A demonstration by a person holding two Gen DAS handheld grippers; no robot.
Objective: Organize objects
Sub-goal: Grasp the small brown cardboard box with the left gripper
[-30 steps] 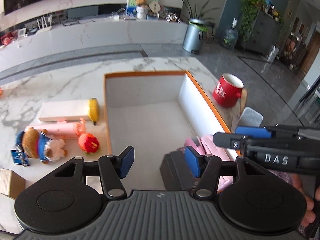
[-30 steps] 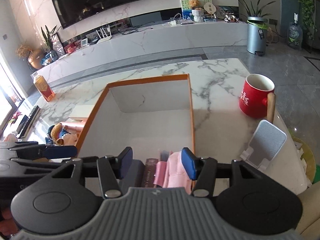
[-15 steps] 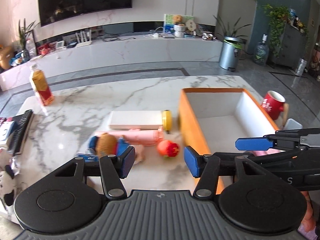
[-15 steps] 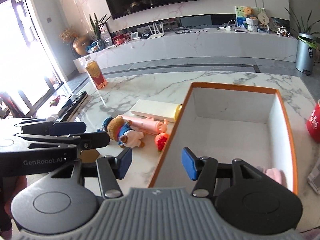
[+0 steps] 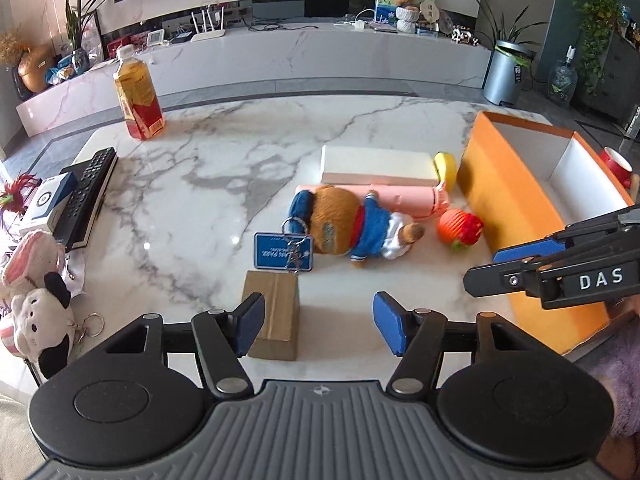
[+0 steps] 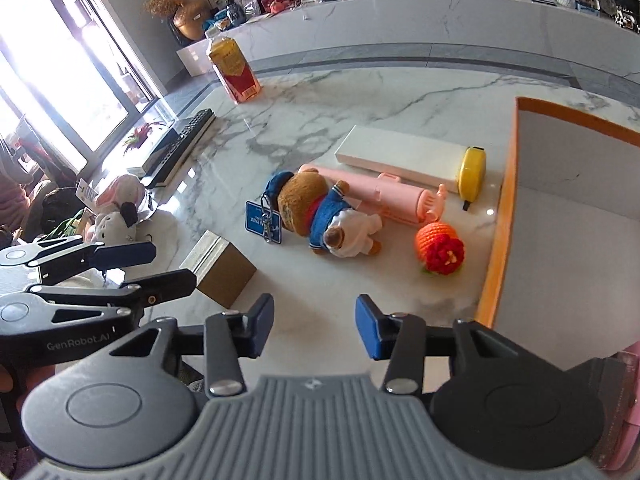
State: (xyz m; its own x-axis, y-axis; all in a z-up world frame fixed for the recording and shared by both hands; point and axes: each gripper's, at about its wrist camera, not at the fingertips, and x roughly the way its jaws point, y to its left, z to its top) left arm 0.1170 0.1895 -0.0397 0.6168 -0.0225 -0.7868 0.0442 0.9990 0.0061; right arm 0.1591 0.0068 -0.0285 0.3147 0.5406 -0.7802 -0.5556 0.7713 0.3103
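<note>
An orange box (image 5: pixel 516 208) (image 6: pixel 496 232) with a white inside stands on the marble table at the right. Left of it lie a plush bear in blue (image 5: pixel 352 228) (image 6: pixel 320 216) with a blue key tag (image 5: pixel 282 252), a pink toy (image 5: pixel 404 200) (image 6: pixel 384 196), a knitted orange fruit (image 5: pixel 460 228) (image 6: pixel 440 252), a white flat box (image 5: pixel 376 164) (image 6: pixel 396 160) and a yellow round thing (image 5: pixel 446 166) (image 6: pixel 472 172). A small cardboard box (image 5: pixel 276 320) (image 6: pixel 224 270) sits nearest. My left gripper (image 5: pixel 318 326) hovers over it, jaws opening, nothing between them. My right gripper (image 6: pixel 316 326) is empty, jaws closing.
A juice bottle (image 5: pixel 138 96) stands at the far left of the table. A remote (image 5: pixel 86 196), a small white box and plush toys (image 5: pixel 36 292) crowd the left edge. A red mug (image 5: pixel 618 166) sits behind the orange box. Pink items (image 6: pixel 624 412) lie in the box's near corner.
Both grippers have swung left from over the orange box's inside to the open table left of it. The cardboard box and toys now lie before them. Neither took hold of anything.
</note>
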